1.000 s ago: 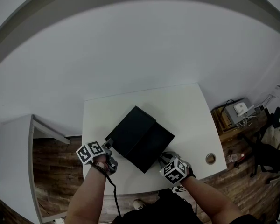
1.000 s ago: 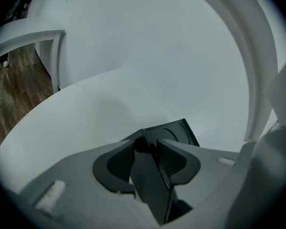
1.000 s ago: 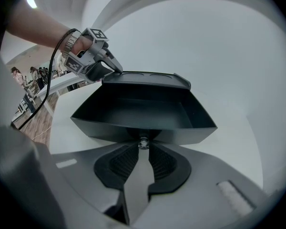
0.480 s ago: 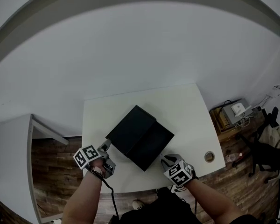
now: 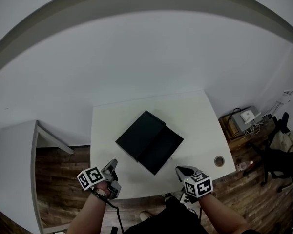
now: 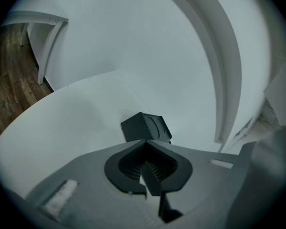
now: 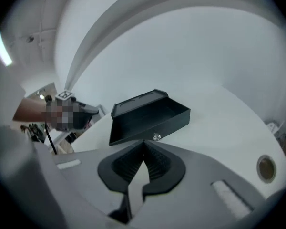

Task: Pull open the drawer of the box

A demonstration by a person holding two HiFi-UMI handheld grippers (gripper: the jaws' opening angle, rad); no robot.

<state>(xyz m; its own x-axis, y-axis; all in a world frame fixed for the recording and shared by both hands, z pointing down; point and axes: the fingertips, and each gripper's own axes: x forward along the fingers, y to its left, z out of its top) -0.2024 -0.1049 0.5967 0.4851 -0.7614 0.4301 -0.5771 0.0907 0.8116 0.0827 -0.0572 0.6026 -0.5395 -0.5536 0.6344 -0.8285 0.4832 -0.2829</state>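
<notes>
The black box lies at an angle in the middle of the white table. Its drawer stands pulled out toward the near right, and its inside shows empty in the right gripper view. A small silver knob sits on the drawer front. My left gripper is near the table's front edge, left of the box, shut on nothing. The box's closed end shows just beyond those jaws. My right gripper hovers in front of the drawer, apart from it, shut and empty.
A round cable hole sits in the table's near right corner. A white cabinet stands to the left over the wooden floor. A low stand with a device and cables is at the right. A white wall is behind the table.
Both grippers have drawn back from the box toward the table's near edge. The left one was at the box's left corner and the right one at the drawer front.
</notes>
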